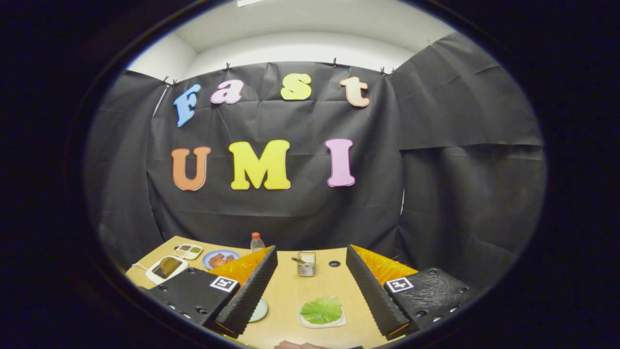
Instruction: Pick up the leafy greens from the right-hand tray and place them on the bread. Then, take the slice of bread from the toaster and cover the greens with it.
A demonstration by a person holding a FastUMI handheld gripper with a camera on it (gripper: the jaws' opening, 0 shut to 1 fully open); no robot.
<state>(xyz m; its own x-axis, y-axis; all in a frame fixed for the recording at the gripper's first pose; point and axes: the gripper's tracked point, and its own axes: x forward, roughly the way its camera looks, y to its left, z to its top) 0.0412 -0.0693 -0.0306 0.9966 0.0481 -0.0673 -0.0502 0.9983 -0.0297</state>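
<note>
The jaws (310,291) are standing wide apart and gripping nothing, hovering above the bench (290,291) in the lower middle of the frame. Between the two fingers, low in the frame, the leafy greens (321,310) are lying on a small white tray (339,322). Just left of that, a pale round plate (259,311) is peeking out from behind the left finger; whether the bread is sitting on it cannot be told. Towards the lower left of the frame a white toaster (166,268) is holding a brownish slice of bread (169,266), with a small compartment tray (189,250) and a blue plate of reddish food (220,259) behind it. A bottle with a red cap (257,241) is standing at the back edge, and a small metal basket (306,263) is sitting mid-bench beyond the fingers.

Judging by this, the first step is barely getting under way: the greens are lying untouched. The next move is calling for the jaws to be dropping down and tipping forward so the fingers are straddling the leaf, then closing gently, since a thin flat leaf is likely to slip or tear.
</note>
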